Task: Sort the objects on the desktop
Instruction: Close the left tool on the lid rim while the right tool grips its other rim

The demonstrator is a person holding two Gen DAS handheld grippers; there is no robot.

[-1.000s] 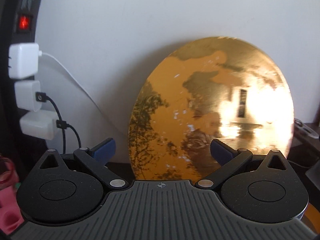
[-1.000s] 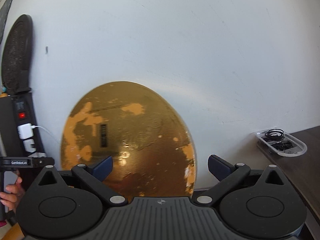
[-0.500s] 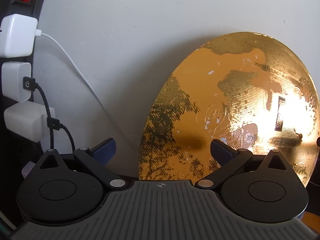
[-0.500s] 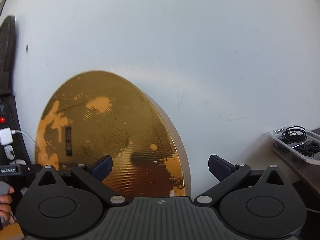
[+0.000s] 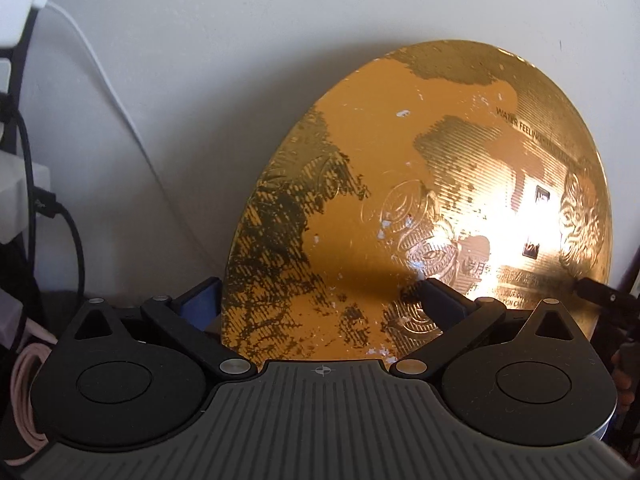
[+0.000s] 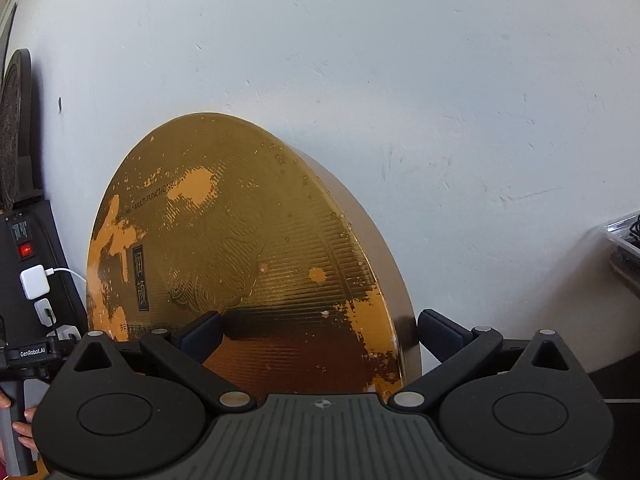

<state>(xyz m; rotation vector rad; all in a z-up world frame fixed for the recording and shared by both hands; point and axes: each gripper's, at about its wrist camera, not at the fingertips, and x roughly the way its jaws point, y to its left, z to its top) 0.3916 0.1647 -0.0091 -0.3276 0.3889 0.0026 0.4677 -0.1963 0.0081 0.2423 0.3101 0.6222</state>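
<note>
Your left gripper (image 5: pixel 318 300) is spread wide, its jaws straddling the lower left rim of the round gold box (image 5: pixel 416 208), one finger behind the edge and the other in front of the face; nothing is clamped yet. Your right gripper (image 6: pixel 318 332) is likewise open and empty, its jaws set either side of the box's lower right rim, where the thick side wall shows. The gold box (image 6: pixel 248 256) stands on edge, tilted back against the white wall (image 6: pixel 400 80), with the power strip (image 6: pixel 28 264) and its chargers just to its left (mind those cables). Judging by the foil-faced, ribbed surface and the worn patches, it is probably a light cardboard gift box: stiff at the rim, easily dented across the flat face, and slick under the pads. Take it by the rim at both sides, low down, so each finger bites across the wall thickness. Squeeze gently; being round, it may roll or slide down the wall once disturbed.
</note>
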